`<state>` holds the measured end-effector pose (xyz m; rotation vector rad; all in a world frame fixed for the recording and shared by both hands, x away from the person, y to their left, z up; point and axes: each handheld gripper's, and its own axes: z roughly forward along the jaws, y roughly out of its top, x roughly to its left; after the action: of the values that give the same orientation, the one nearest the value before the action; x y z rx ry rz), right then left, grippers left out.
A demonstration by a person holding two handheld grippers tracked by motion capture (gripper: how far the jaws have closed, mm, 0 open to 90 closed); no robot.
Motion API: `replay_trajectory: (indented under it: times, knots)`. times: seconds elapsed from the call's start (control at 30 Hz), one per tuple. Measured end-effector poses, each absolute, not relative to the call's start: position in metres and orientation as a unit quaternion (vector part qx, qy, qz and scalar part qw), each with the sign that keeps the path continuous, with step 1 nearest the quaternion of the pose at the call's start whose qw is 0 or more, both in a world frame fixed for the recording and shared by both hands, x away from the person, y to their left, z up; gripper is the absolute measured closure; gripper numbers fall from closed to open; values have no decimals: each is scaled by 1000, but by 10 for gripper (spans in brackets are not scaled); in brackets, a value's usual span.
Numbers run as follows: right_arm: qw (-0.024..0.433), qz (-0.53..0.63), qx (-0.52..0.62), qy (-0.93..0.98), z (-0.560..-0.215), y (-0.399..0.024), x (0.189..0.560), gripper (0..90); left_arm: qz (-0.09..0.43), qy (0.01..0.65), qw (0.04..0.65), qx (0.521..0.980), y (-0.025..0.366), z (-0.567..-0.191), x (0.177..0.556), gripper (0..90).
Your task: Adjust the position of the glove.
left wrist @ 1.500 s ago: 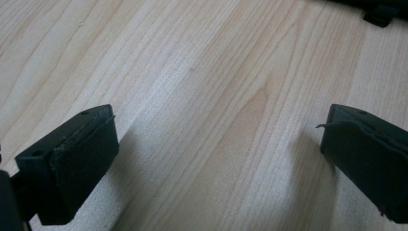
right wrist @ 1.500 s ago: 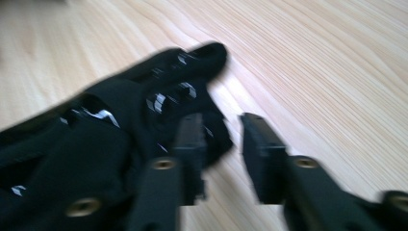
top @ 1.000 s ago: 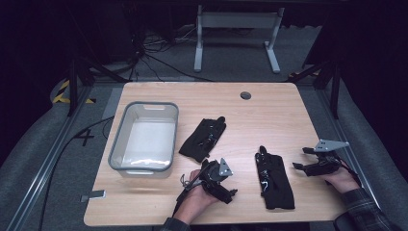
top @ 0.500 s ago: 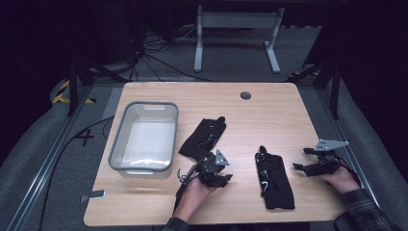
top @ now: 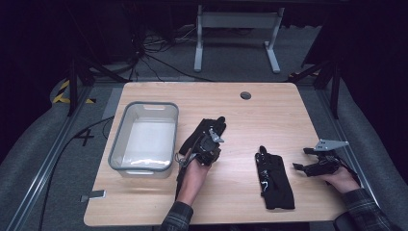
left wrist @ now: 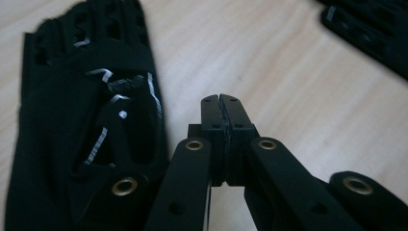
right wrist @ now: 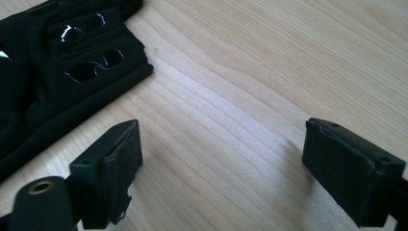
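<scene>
Compared with a second ago, the left gripper (top: 208, 144) has travelled forward from the near edge of the wooden table (top: 269, 103) and now sits over the left glove (top: 204, 136), and its jaws have just been closing. Seen from the left gripper view, they now meet pad to pad with nothing between them, the glove lying flat just to their left on the bare wood. That looks like a missed pinch, so I judge the step in hand to be picking up this glove, probably for the clear bin (top: 145, 138) that stands just beside it on the left. To do it well, the jaws should open again, shift sideways until one pad is over the fabric's edge and the other just off it, then press low against the table before closing, so that a fold of cloth is caught and not air. Thin, limp fabric will slip from a shallow bite, so a grip near the thicker cuff seems safer. Over at the right edge, the right gripper (top: 315, 162) rests with its jaws spread wide and empty, near the right glove (top: 274, 178) but not touching it
</scene>
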<state>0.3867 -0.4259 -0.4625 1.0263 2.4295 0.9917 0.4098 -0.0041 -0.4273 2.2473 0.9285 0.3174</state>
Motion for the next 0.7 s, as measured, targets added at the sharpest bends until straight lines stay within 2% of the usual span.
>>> replay_trajectory:
  times: [0.4,0.7]
  knots:
    - [161,347,359,851,-463,-426,387,142,149,397,305,853,-8,-439,448,897]
    - [161,347,360,851,-463,-426,387,142,139,397,294,858,-13,-450,450,898]
